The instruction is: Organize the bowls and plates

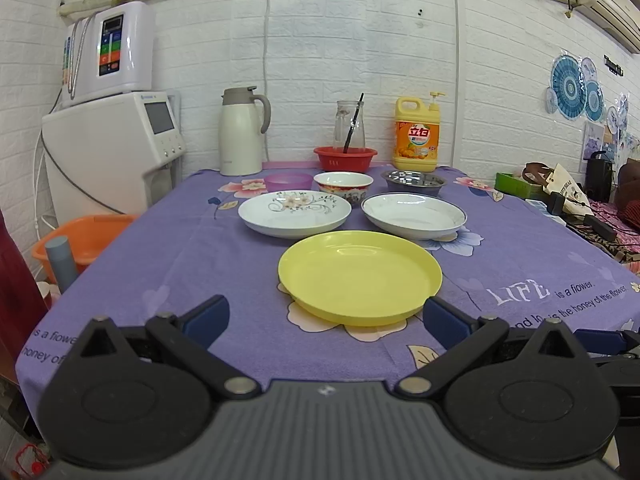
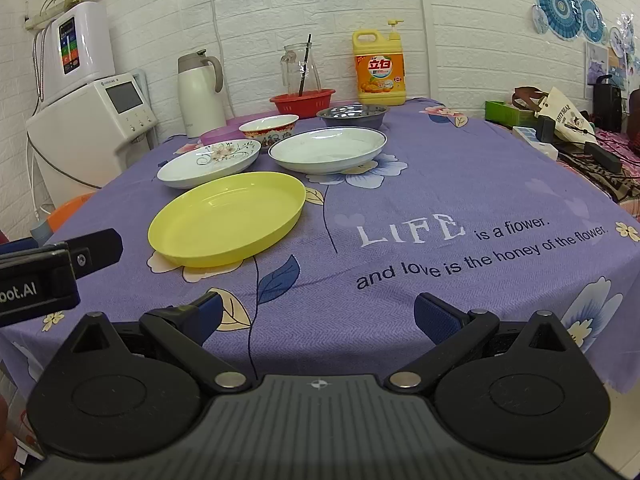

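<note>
A yellow plate (image 1: 360, 276) (image 2: 228, 218) lies nearest on the purple tablecloth. Behind it lie a flowered white plate (image 1: 294, 212) (image 2: 210, 162) and a blue-rimmed white plate (image 1: 414, 214) (image 2: 328, 148). Further back stand a purple bowl (image 1: 289, 181) (image 2: 218, 135), a red-patterned bowl (image 1: 343, 185) (image 2: 269, 127) and a steel bowl (image 1: 413, 182) (image 2: 352, 115). My left gripper (image 1: 326, 316) is open and empty just short of the yellow plate. My right gripper (image 2: 318, 316) is open and empty over the front of the cloth, to the right of that plate.
At the back stand a white thermos jug (image 1: 240, 132), a red basket (image 1: 345, 157) with a glass jug, and a yellow detergent bottle (image 1: 417, 136). White appliances (image 1: 112, 148) and an orange tub (image 1: 86, 240) are left of the table. Clutter (image 2: 560, 128) lies right.
</note>
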`<move>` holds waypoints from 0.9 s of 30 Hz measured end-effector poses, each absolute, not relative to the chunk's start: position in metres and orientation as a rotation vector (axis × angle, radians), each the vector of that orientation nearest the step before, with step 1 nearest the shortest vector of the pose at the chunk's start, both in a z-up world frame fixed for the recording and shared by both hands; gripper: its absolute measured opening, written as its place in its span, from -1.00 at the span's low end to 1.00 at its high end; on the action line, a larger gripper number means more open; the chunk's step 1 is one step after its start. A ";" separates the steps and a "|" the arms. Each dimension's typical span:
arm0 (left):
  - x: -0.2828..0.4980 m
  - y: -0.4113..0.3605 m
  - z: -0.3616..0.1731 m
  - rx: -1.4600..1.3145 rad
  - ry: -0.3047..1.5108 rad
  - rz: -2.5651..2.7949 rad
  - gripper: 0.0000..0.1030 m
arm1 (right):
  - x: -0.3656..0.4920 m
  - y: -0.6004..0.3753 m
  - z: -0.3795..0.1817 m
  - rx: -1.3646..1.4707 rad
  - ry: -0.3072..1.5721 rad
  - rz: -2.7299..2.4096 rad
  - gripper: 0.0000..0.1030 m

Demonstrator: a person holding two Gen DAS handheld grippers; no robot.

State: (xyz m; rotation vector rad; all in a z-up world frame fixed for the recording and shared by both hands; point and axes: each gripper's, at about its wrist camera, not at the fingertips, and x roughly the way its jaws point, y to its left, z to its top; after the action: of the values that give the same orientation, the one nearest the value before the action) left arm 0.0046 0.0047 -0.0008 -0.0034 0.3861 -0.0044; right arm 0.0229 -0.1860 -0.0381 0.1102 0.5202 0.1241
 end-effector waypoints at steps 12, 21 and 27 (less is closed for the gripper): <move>0.006 0.004 -0.003 -0.005 0.392 -0.007 0.99 | 0.022 -0.185 -0.039 0.106 0.521 0.127 1.00; 0.025 0.010 -0.009 -0.017 0.431 -0.011 0.99 | 0.021 -0.186 -0.037 0.104 0.506 0.131 1.00; 0.049 0.014 -0.023 -0.033 0.514 -0.016 0.99 | 0.025 -0.191 -0.038 0.111 0.511 0.124 1.00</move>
State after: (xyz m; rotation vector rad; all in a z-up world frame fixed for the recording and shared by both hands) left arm 0.0495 0.0142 -0.0229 -0.0327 0.5139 -0.0160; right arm 0.0254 -0.1911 -0.0384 0.1111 0.5106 0.1241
